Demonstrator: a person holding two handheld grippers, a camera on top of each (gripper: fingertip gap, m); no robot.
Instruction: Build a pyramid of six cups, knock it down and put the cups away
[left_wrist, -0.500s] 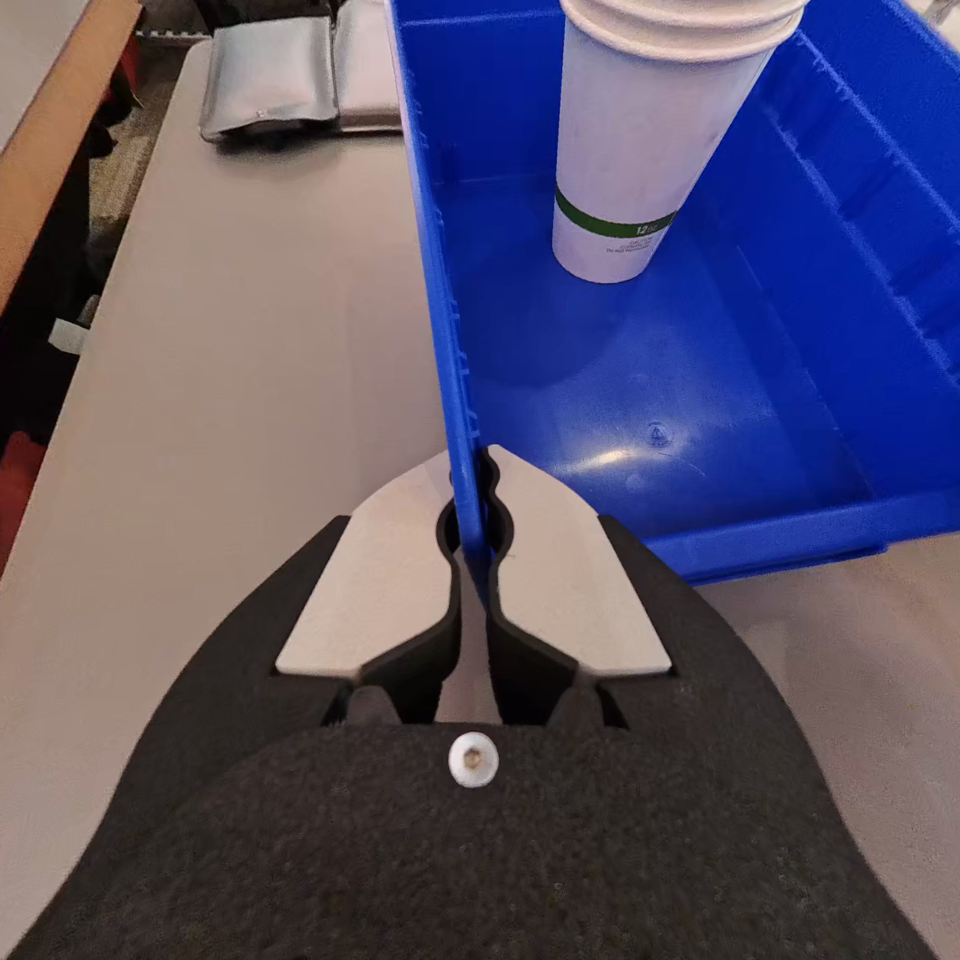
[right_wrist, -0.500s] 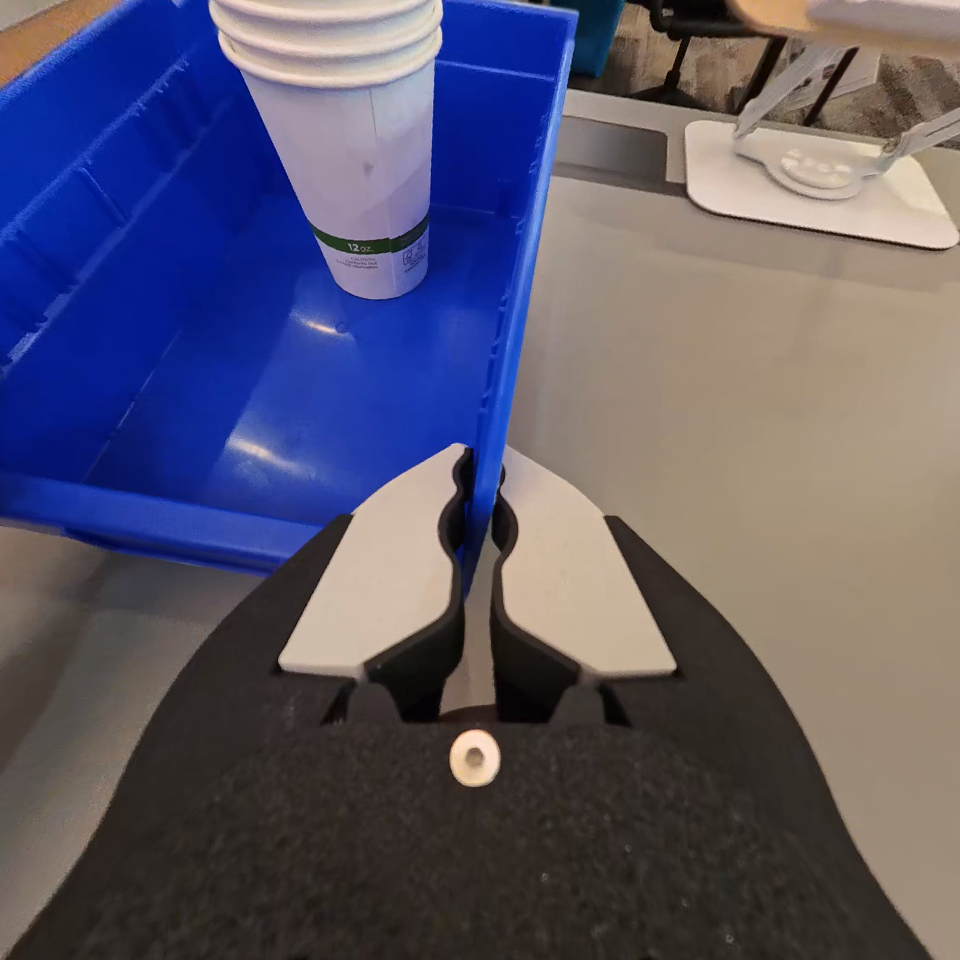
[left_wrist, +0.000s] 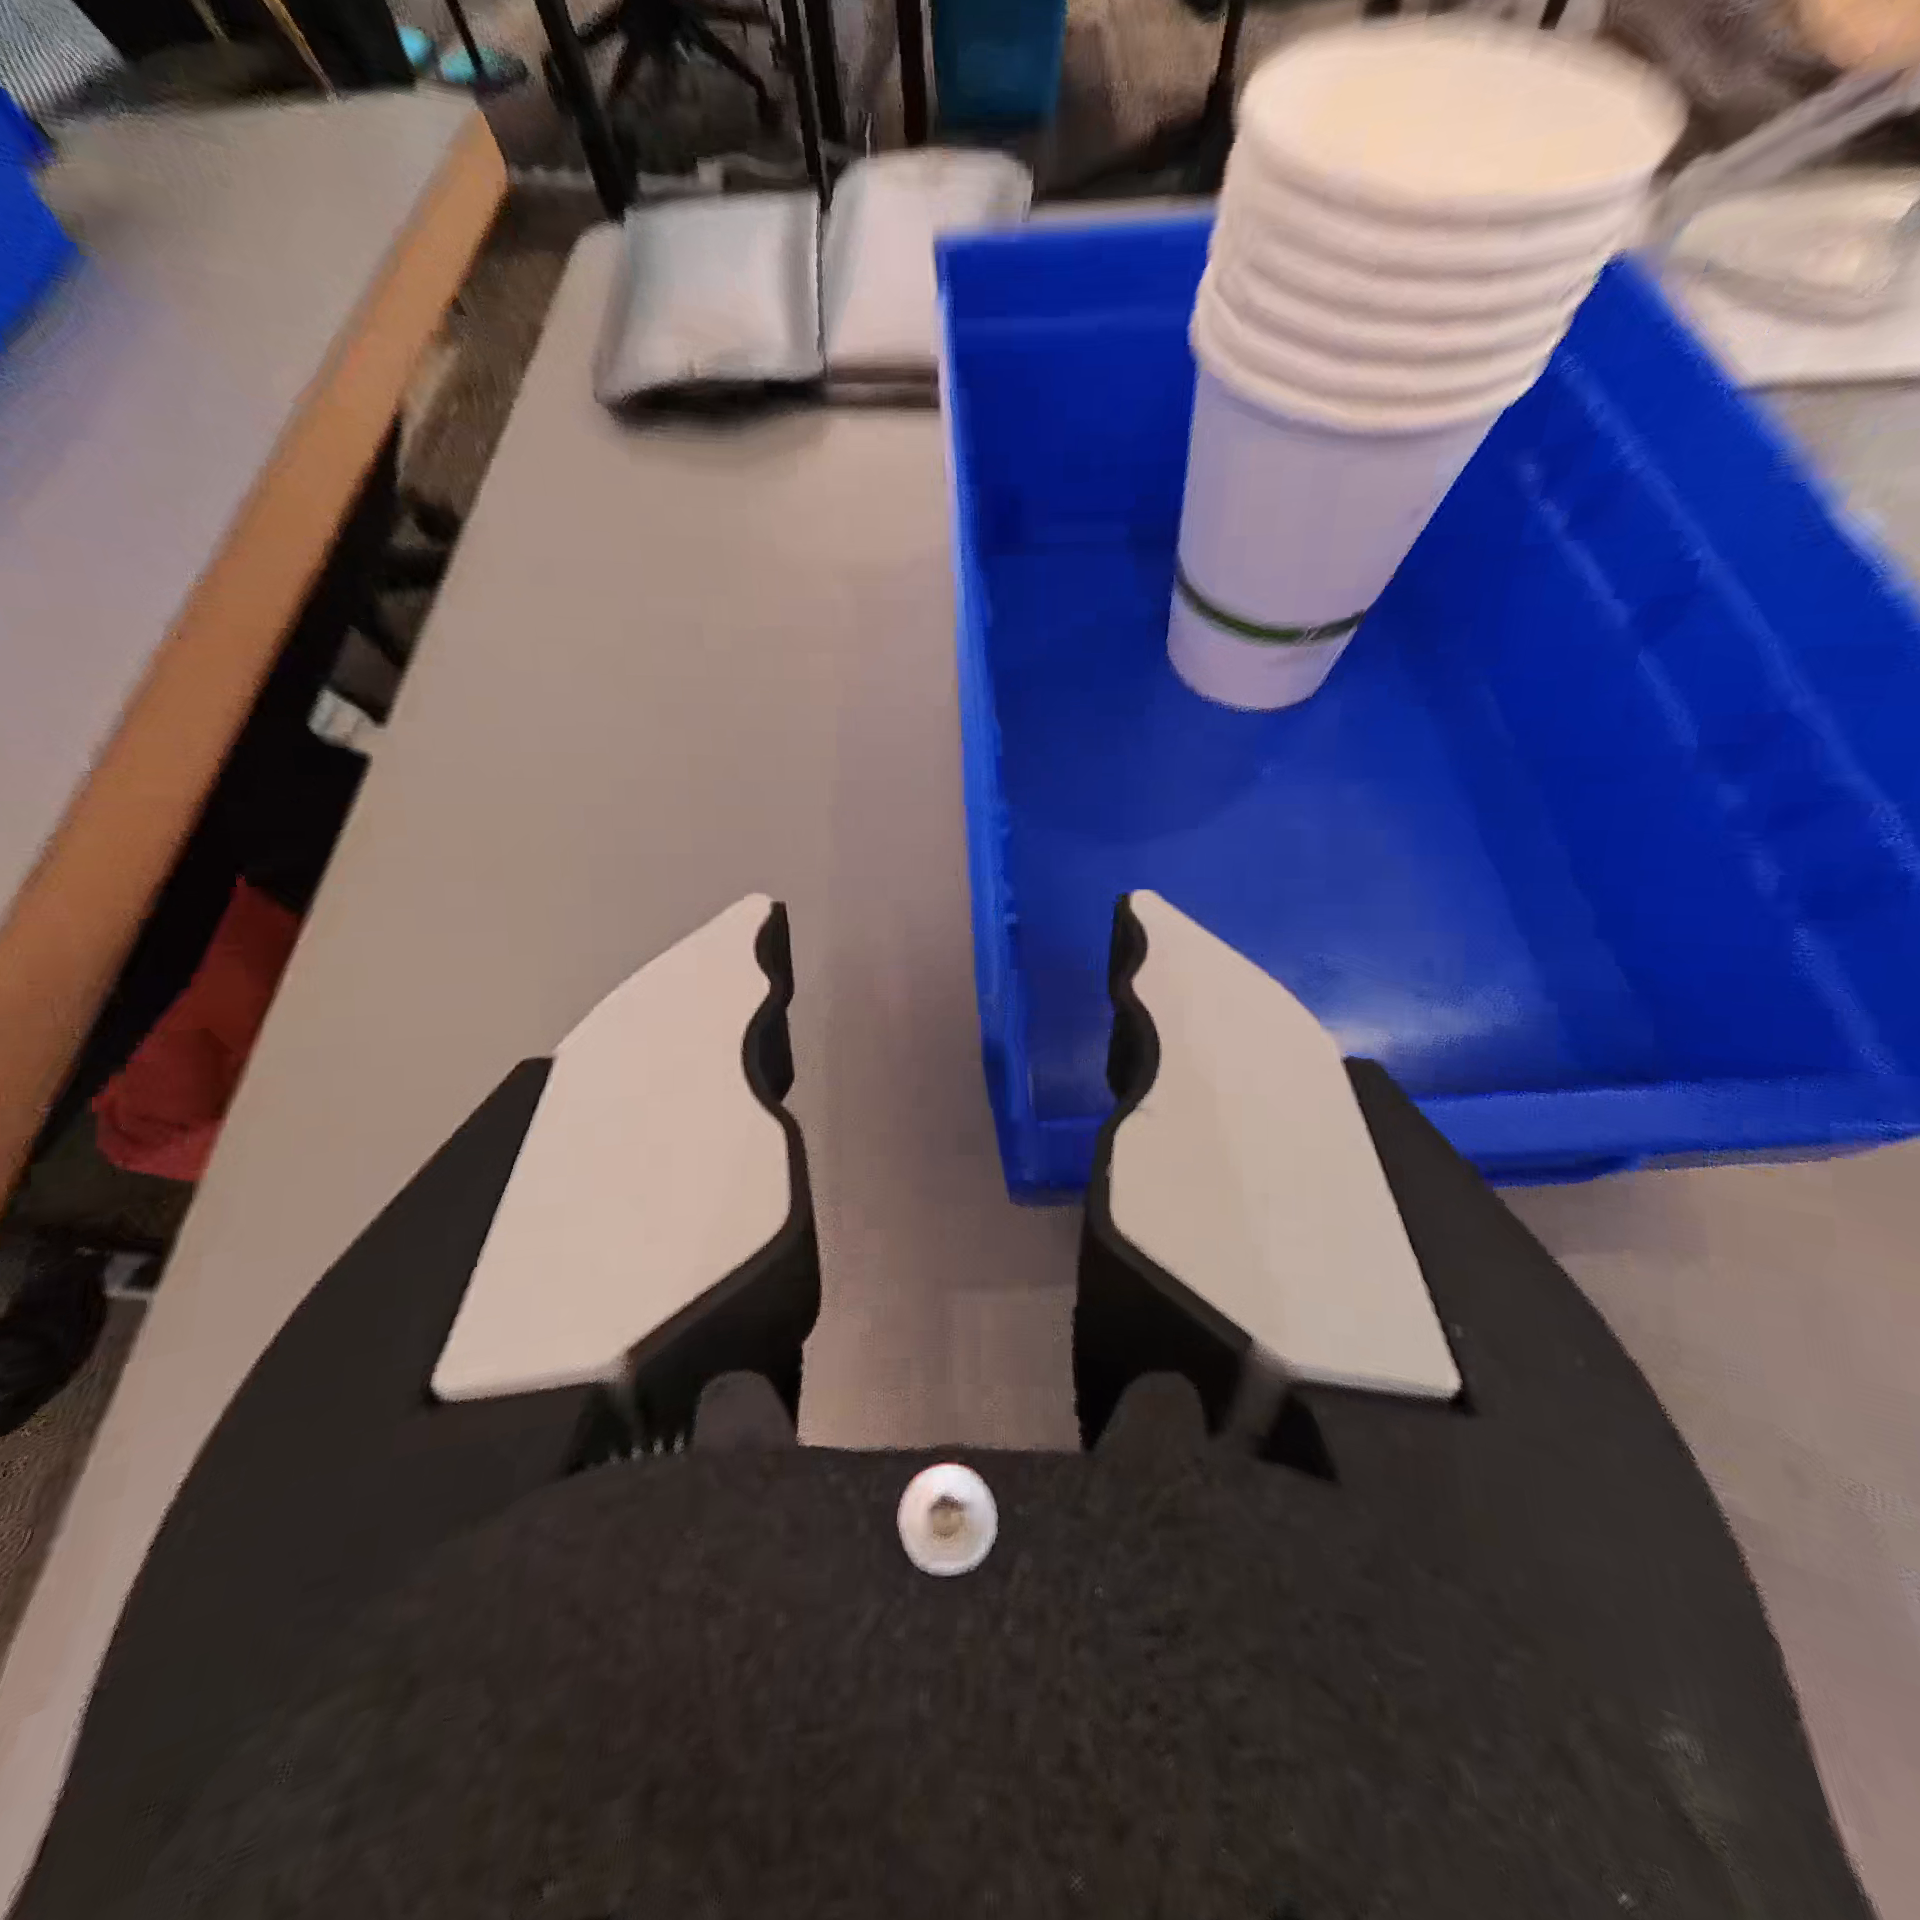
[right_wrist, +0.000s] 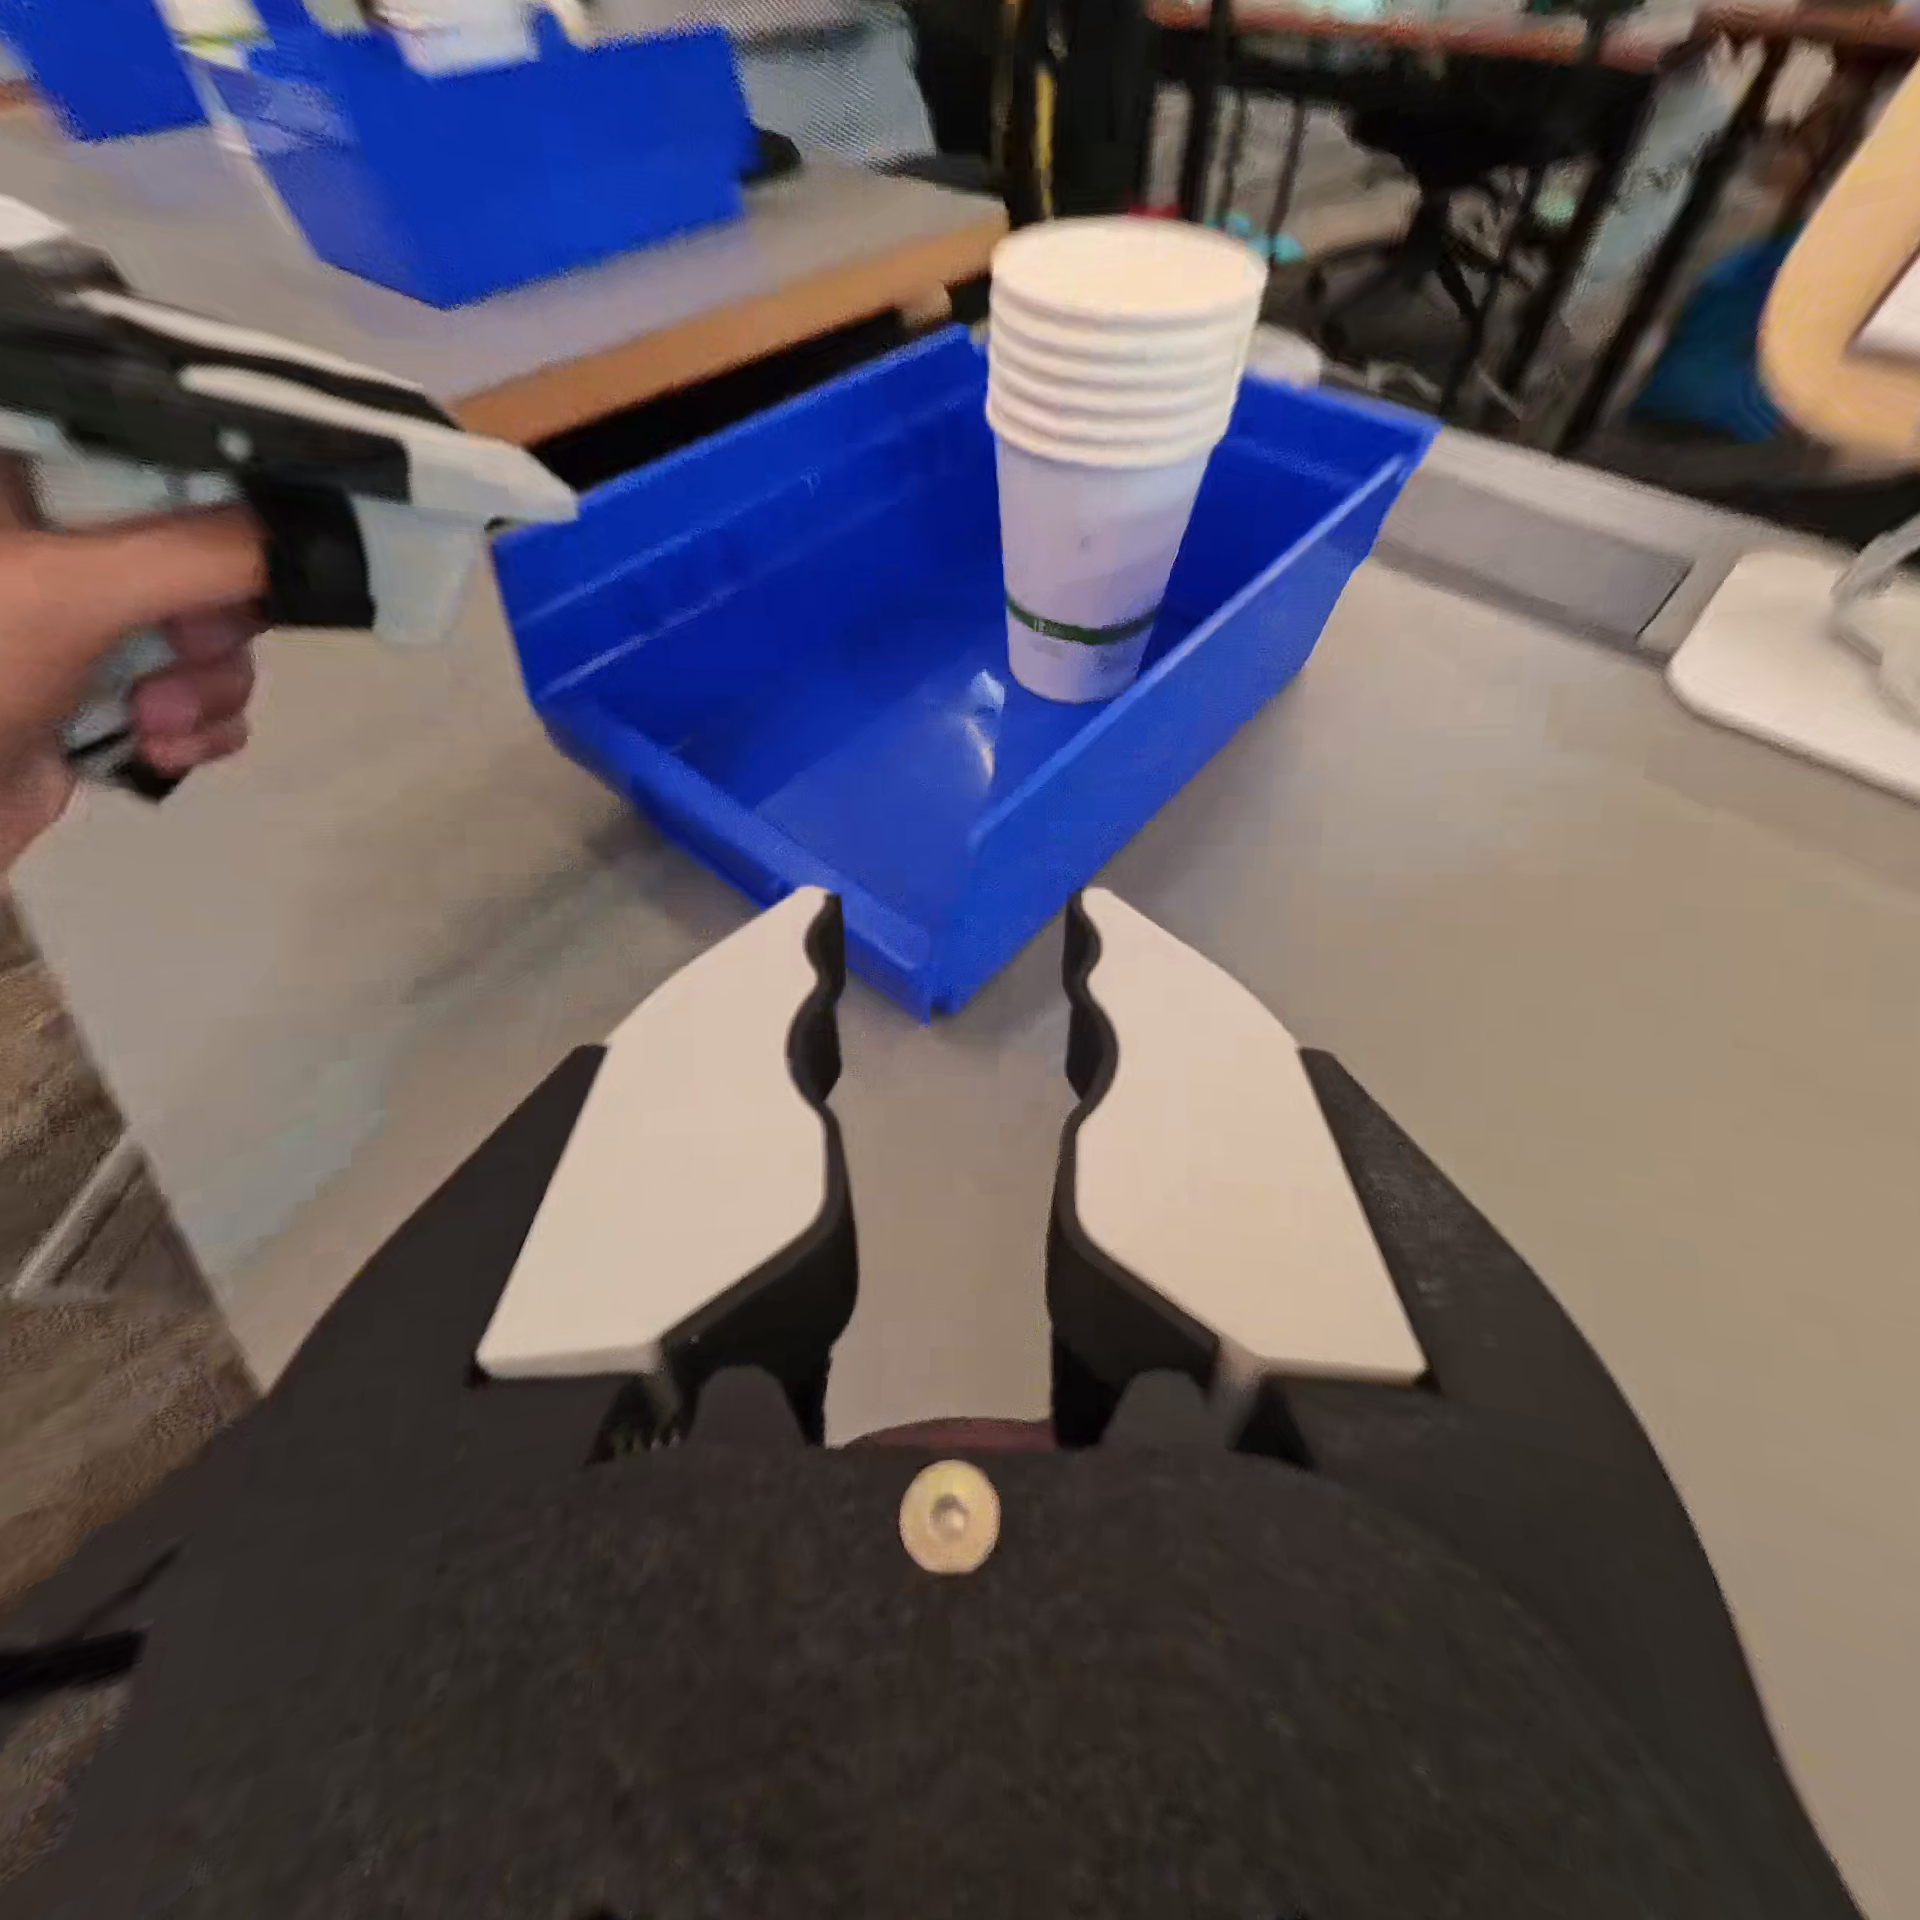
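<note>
Table, grey and matte, is carrying the blue bin; beyond the bin, chair legs and a second desk with more blue bins are showing, blurred. Nested stack of white paper cups is standing upright inside the bin, toward its far end. Left gripper is hovering with jaws spread wide, empty, at the bin's near left corner. Right gripper is sitting wide and empty just short of the bin's near corner. Bare table is lying on both sides of the bin.

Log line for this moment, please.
left gripper: open, empty | right gripper: open, empty | cups: stacked upright in bin | bin: on table
</note>
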